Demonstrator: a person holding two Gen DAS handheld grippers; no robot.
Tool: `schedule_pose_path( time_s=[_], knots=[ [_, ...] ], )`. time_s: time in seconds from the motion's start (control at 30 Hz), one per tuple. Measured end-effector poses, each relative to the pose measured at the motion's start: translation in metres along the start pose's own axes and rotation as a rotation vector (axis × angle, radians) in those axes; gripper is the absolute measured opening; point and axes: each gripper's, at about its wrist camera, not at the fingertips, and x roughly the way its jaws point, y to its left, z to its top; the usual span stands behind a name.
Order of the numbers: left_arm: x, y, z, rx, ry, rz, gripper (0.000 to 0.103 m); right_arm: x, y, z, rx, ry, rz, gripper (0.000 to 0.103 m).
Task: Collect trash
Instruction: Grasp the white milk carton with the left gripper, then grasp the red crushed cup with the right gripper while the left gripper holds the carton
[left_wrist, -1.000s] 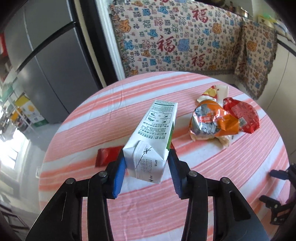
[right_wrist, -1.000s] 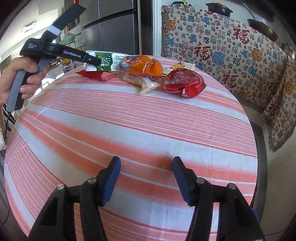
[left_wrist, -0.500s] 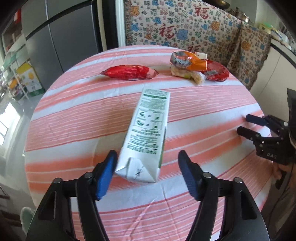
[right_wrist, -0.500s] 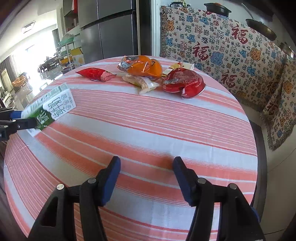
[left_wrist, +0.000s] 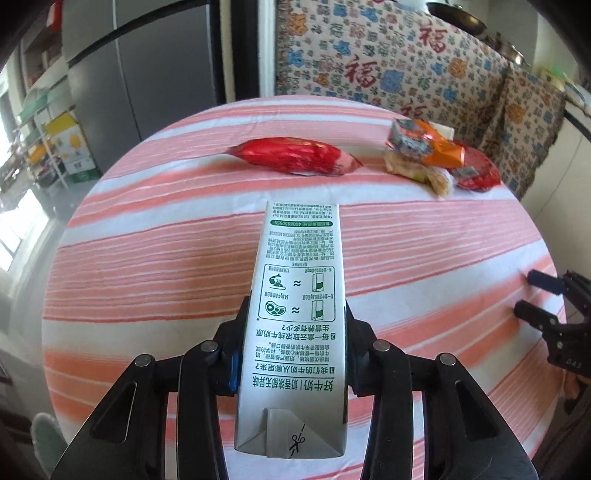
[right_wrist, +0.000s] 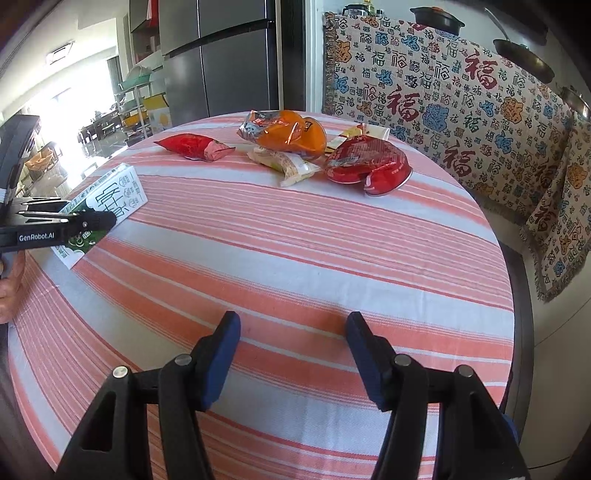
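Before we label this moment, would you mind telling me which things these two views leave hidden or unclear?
- Left wrist view: the milk carton hides the left tongs' pads, so contact is unseen.
- Right wrist view: the carton's near end is hidden behind the left tongs.
- Both views: the cream packet under the orange bag is partly covered, its print too small.
- No bin appears in either view.
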Motion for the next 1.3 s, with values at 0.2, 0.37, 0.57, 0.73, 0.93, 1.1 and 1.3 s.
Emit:
schedule_pose_path(
  time_s=[0.2, 0.37, 0.57, 0.73, 0.93, 1.1, 1.3],
  knots=[
    [-0.002, 0.029, 0.004, -0.052, -0.019, 0.060, 0.042, -0.001, -0.012, 0.005, 0.070, 0.016, -0.004, 0.060],
    [0.009, 0.029, 0.003, -0.107, 0.032, -0.005, 0.042, 0.002, -0.064, 0.031, 0.308, -0.035, -0.038, 0.060],
    [0.009, 0.009, -0.001, -0.020, 0.016, 0.047, 0.043, 0.024, -0.090, 0.070, 0.486, -0.068, 0.009, 0.063],
    [0.010, 0.008, 0.001, -0.014, 0.019, 0.037, 0.043, 0.056, -0.107, 0.087, 0.596, -0.063, 0.053, 0.068],
    [0.010, 0.008, 0.002, -0.021, 0.022, 0.008, 0.045, 0.087, -0.130, 0.092, 0.734, -0.060, 0.163, 0.066],
    [0.010, -0.001, 0.002, -0.021, 0.026, -0.044, 0.045, 0.066, -0.109, 0.087, 0.606, -0.085, 0.154, 0.035],
    [0.001, -0.025, -0.011, 0.034, 0.032, -0.112, 0.045, -0.003, -0.059, 0.043, 0.423, -0.136, 0.062, 0.035]
  ],
)
